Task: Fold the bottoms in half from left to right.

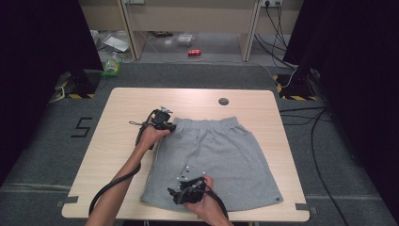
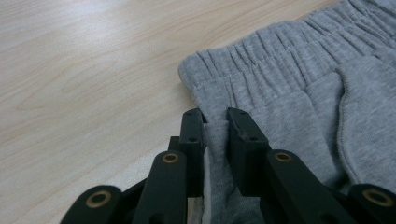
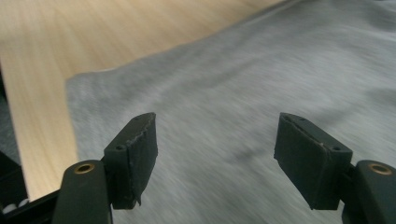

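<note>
The grey shorts [image 1: 211, 162] are lying flat on the wooden table [image 1: 122, 106], waistband toward the far edge and leg hems toward the near edge, so the whole garment is spread for handling. The left gripper [image 1: 165, 126] is sitting at the far left corner of the shorts, and in the left gripper view [image 2: 215, 122] its jaws are pinching a fold of the side seam just below the gathered elastic (a sensible anchor, since that corner has to be carried if the fabric is to be folded). The right gripper [image 1: 175, 194] is hovering over the near left leg, low above the cloth, and in the right gripper view [image 3: 215, 140] its jaws are standing spread with bare fabric showing between them, gripping nothing. The blur there suggests it is sweeping across toward the near left hem corner, probably to take the matching hold so both left corners can be lifted together.
</note>
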